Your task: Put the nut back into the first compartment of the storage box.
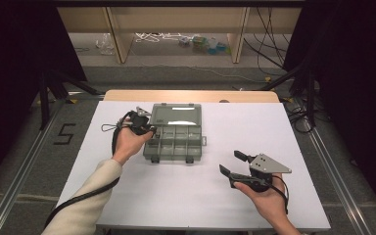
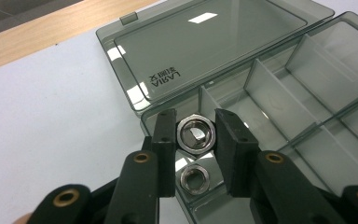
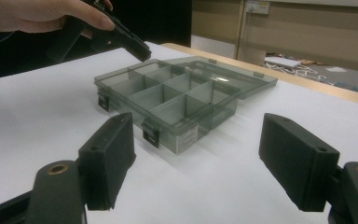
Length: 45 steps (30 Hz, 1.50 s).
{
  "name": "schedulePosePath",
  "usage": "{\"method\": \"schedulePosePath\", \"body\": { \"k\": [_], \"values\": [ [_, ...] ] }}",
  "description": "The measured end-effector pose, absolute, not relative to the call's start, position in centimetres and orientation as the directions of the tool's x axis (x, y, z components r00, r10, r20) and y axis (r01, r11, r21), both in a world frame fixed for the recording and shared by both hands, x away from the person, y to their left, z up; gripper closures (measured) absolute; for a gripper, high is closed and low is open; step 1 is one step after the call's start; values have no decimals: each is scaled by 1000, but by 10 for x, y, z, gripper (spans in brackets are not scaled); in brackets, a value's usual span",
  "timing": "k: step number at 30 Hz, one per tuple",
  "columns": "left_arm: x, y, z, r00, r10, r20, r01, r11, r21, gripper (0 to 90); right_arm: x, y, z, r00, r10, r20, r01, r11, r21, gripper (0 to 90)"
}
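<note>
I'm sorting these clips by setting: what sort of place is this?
Probably a lab or workshop set up for recording: a white-topped table ringed by black curtains, loose cables on the floor, and a compartment box being filled with hex nuts.

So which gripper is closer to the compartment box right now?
Left. The left gripper is over the compartment box, at its far-left corner, holding a hex nut. The right gripper sits open on the table, apart from the box.

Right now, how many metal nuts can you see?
2. One nut is clamped between the left gripper jaws above the organizer box; the second nut lies in the compartment just beneath. Others may be hidden behind the jaws.
</note>
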<state>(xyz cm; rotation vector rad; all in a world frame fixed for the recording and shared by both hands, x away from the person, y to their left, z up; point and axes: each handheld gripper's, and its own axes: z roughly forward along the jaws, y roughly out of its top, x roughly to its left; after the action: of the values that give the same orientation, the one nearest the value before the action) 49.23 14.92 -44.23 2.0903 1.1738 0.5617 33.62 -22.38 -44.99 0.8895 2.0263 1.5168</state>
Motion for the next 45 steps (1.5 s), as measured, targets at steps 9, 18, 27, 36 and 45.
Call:
{"method": "schedulePosePath", "body": {
  "k": [9,18,27,36,45],
  "values": [
    [498,143,-446,501,864,50,576,-376,726,702,336,-225,-450,-690,724,25,230,186,955,274],
    [501,142,-448,503,863,47,591,-384,710,702,337,-224,-450,-698,716,26,221,180,959,274],
    [502,143,-451,496,867,51,581,-375,723,701,336,-224,-449,-692,722,26,231,187,955,273],
    [501,145,-457,501,865,28,589,-365,722,683,337,-226,-449,-688,725,7,226,206,952,273],
    [483,154,-437,500,865,38,530,-341,777,470,339,-225,-451,-685,728,37,241,179,954,273]
  ]
}}
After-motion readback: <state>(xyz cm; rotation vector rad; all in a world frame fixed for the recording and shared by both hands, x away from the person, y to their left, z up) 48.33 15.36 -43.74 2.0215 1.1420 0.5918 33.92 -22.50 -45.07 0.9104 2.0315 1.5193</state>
